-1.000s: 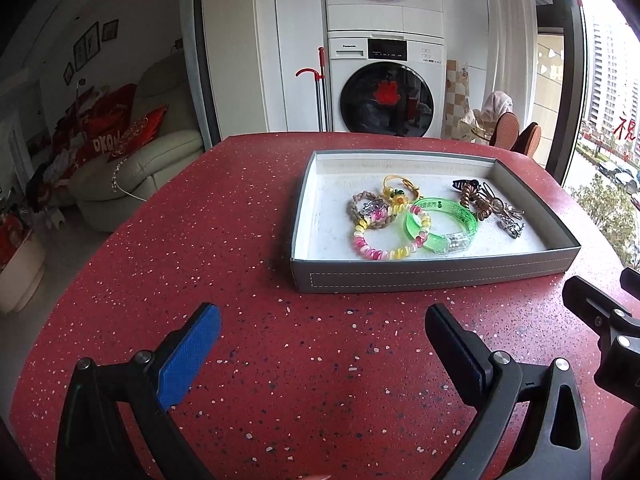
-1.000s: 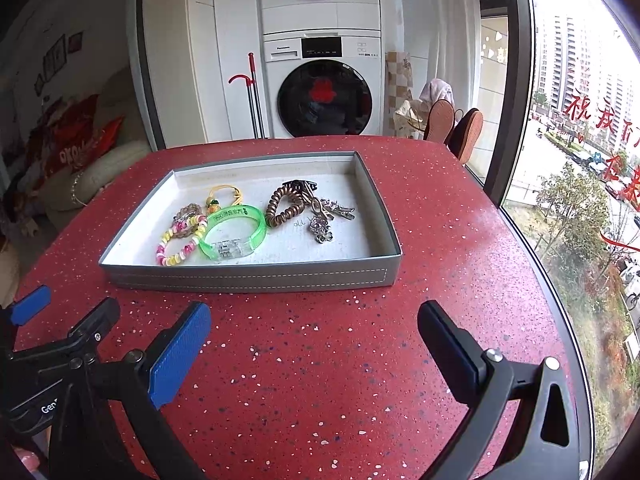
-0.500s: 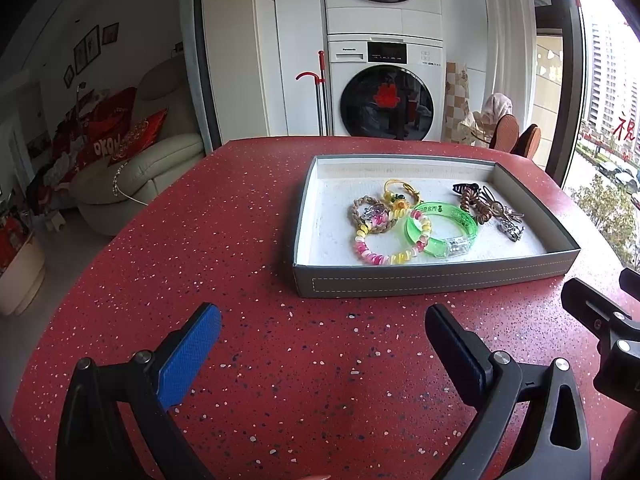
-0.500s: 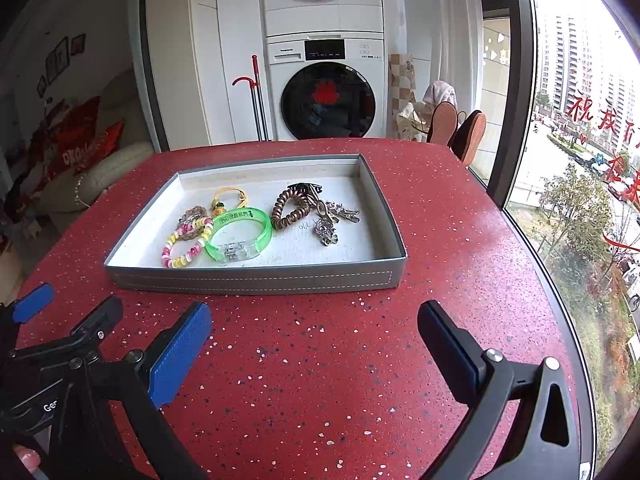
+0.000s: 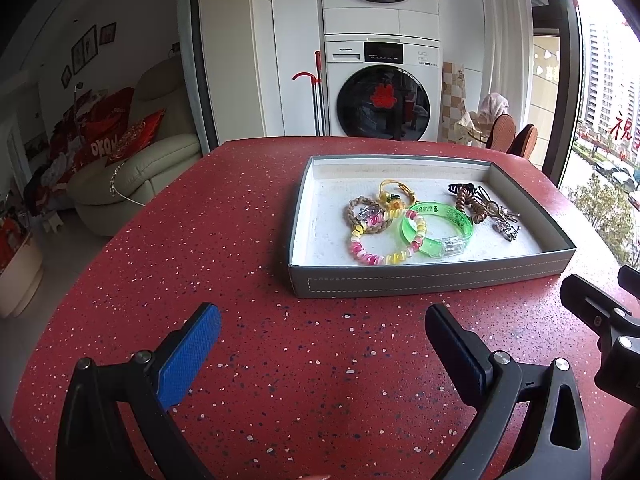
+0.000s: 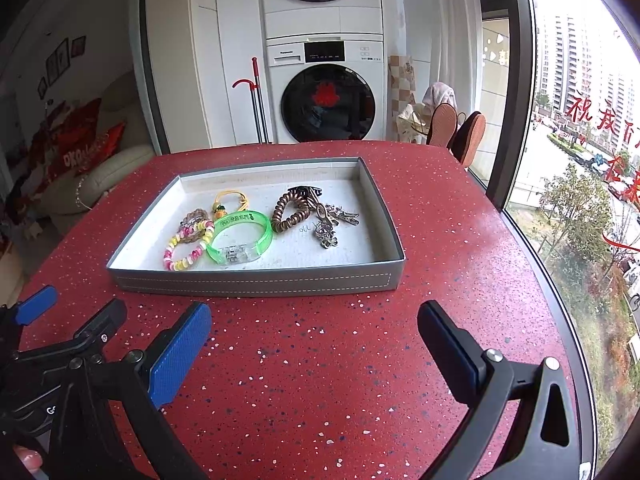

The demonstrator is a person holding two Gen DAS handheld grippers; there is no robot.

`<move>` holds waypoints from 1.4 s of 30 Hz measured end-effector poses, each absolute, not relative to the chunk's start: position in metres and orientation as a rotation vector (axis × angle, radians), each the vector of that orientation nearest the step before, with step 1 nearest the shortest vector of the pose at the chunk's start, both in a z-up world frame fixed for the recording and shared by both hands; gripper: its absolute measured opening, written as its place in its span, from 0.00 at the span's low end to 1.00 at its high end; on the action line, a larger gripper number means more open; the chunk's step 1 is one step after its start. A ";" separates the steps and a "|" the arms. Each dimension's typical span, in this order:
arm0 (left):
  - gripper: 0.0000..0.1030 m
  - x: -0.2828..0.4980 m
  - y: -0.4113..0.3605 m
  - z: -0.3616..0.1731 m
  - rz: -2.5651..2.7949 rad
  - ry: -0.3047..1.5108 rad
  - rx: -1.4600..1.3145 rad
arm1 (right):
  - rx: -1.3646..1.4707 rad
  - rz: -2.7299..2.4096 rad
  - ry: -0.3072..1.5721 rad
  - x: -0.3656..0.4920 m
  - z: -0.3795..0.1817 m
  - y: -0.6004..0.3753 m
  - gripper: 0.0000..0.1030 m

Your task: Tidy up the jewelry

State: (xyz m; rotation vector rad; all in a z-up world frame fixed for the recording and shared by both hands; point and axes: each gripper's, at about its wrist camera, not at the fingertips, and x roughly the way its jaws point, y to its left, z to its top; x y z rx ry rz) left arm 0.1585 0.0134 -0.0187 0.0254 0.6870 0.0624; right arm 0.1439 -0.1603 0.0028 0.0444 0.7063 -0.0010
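Hovering with jaws spread wide and empty over the red speckled tabletop (image 6: 320, 360), the left gripper (image 5: 320, 344) and right gripper (image 6: 316, 340) face the grey tray (image 6: 256, 282) at twelve o'clock, where the translucent green bangle (image 6: 240, 240), pastel bead bracelet (image 6: 186, 246), brown coil tie (image 6: 290, 210) and a hard-to-read metal tangle (image 6: 332, 224) all lie, fitting either sorting ahead or finished.

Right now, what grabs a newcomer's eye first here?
The red speckled table fills both views, with a grey tray on it. Inside the tray, a bright green bangle overlaps a pink-and-yellow bead bracelet, with a brown coil hair tie further right. The left gripper and right gripper hover before the tray, jaws wide and empty.
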 end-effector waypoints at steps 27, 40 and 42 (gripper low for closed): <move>1.00 0.158 0.015 -0.020 0.034 0.699 0.010 | 0.041 -0.007 0.705 0.143 0.004 -0.162 1.00; 1.00 0.159 0.015 -0.021 0.037 0.698 0.012 | 0.040 -0.006 0.703 0.142 0.004 -0.162 1.00; 1.00 0.159 0.015 -0.021 0.036 0.698 0.014 | 0.041 -0.006 0.703 0.142 0.005 -0.162 1.00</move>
